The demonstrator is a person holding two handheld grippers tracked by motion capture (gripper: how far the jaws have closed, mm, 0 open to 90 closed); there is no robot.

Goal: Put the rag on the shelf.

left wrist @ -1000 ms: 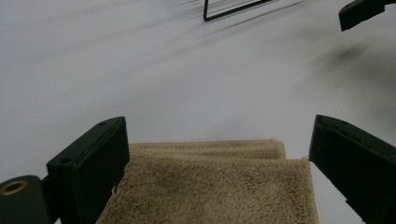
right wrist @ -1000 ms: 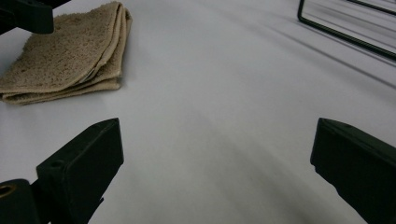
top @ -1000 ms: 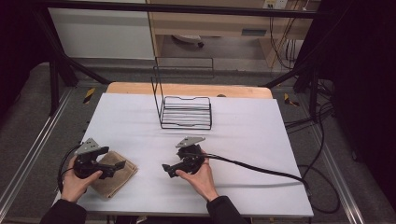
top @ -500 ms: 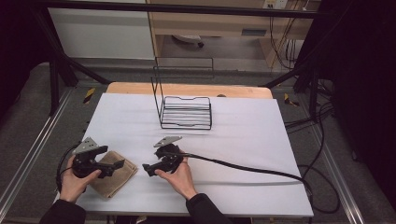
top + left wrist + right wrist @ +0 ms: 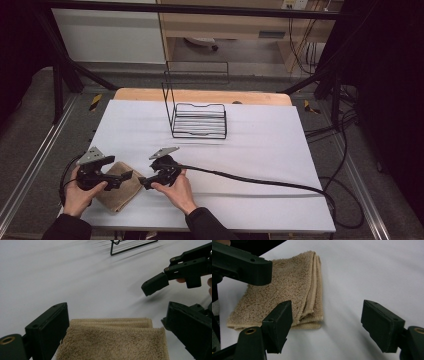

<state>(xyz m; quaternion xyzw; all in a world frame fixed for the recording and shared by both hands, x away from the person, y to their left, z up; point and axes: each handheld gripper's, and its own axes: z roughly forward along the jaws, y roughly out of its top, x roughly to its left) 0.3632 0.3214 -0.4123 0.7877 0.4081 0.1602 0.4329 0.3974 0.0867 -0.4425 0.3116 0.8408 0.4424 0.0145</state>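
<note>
Towel (image 5: 119, 186), tan and folded, lies at the near left corner of your white table (image 5: 260, 150). Your left gripper (image 5: 129, 175) hangs over it with jaws spread wide on either side, pads not pressing. Your right gripper (image 5: 143, 183) sits just beside the towel's folded edge; its jaws have just been closing but stand apart with nothing between them. Wire rack (image 5: 199, 120) stands well apart, farther back.
</note>
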